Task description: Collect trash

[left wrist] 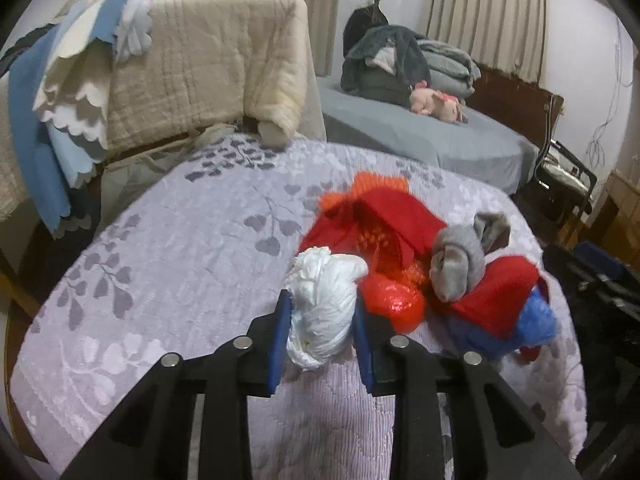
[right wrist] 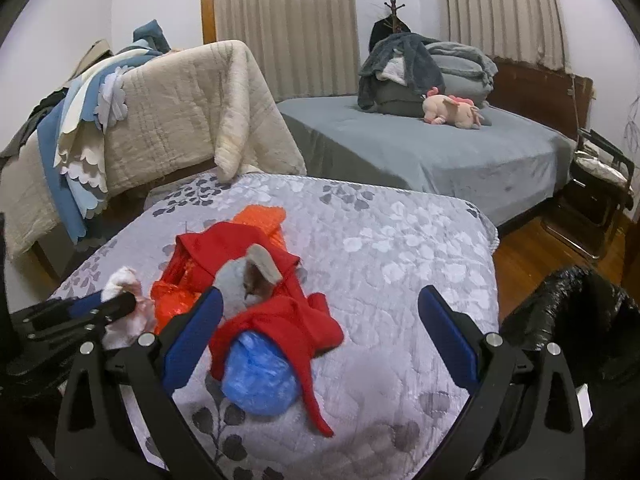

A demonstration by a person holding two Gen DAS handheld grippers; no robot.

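My left gripper (left wrist: 322,312) is shut on a crumpled white plastic bag (left wrist: 324,304) on the lilac floral quilt (left wrist: 180,264). It also shows in the right wrist view (right wrist: 120,308) with the white bag (right wrist: 122,280). Beside it lie a shiny red-orange bag (left wrist: 396,300), a red cloth (left wrist: 376,216), a grey sock ball (left wrist: 456,264) and a crumpled blue bag (left wrist: 532,320). My right gripper (right wrist: 320,304) is open and empty, jaws wide, above the blue bag (right wrist: 260,380), red cloth (right wrist: 280,320) and grey sock ball (right wrist: 240,280).
A black trash bag (right wrist: 580,312) stands at the quilt's right edge. A cream blanket (right wrist: 180,112) and blue-white cloths hang over a rail behind. A grey bed (right wrist: 420,148) with a pink plush toy (right wrist: 452,110) lies beyond. Wooden floor (right wrist: 532,256) shows to the right.
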